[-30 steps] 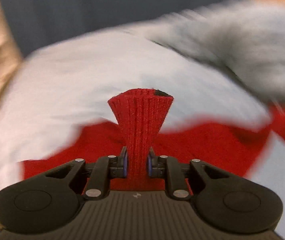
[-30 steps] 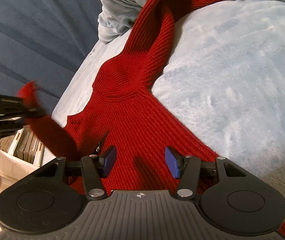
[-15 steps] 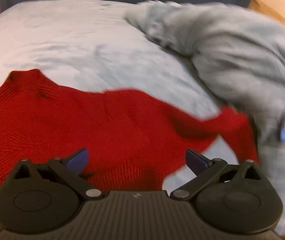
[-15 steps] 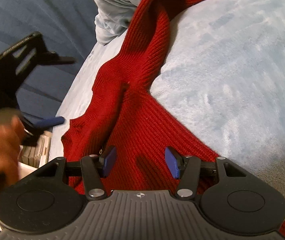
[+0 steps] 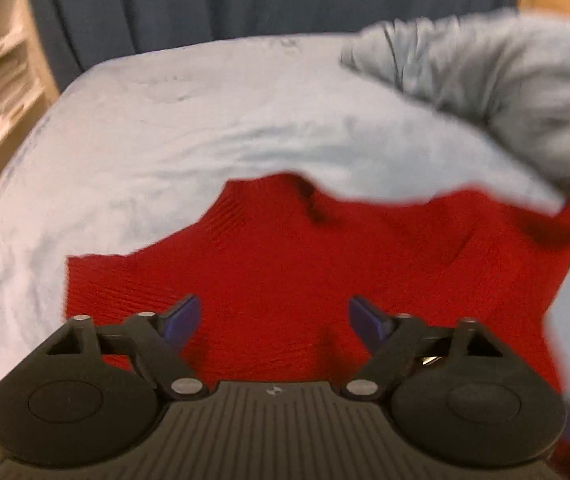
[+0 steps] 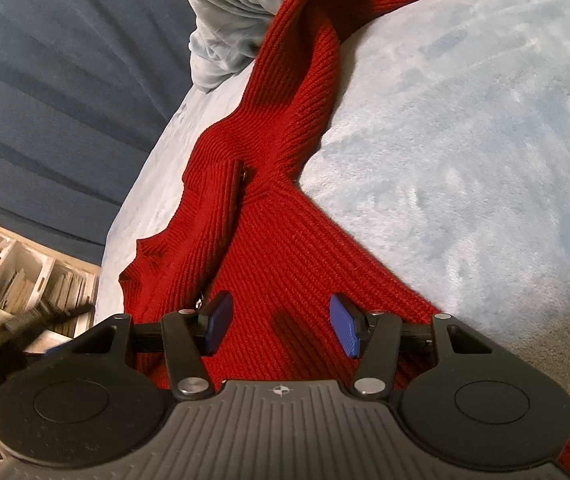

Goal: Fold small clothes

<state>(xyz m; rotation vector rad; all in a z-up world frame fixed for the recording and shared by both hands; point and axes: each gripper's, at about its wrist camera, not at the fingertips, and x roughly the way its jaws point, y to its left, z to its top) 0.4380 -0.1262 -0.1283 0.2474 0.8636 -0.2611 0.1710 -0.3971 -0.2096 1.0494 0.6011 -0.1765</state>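
Knitwear, a red ribbed sweater [image 5: 325, 276], fills mid-frame; my left gripper [image 5: 273, 320] is closing, empty, my right gripper [image 6: 281, 326] parted above it.

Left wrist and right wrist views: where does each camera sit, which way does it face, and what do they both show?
Left wrist: sits on the left hand-held gripper, looking down along its fingers, which are closing with nothing between them, at the red sweater on the light blue blanket; only the gripper shows.
Right wrist: sits on the right hand-held gripper, jaws apart over the sweater, facing along its sleeve toward the grey garment; a blurred dark shape shows lower left.
Shared: sweater, blanket, grey garment, blue curtain.
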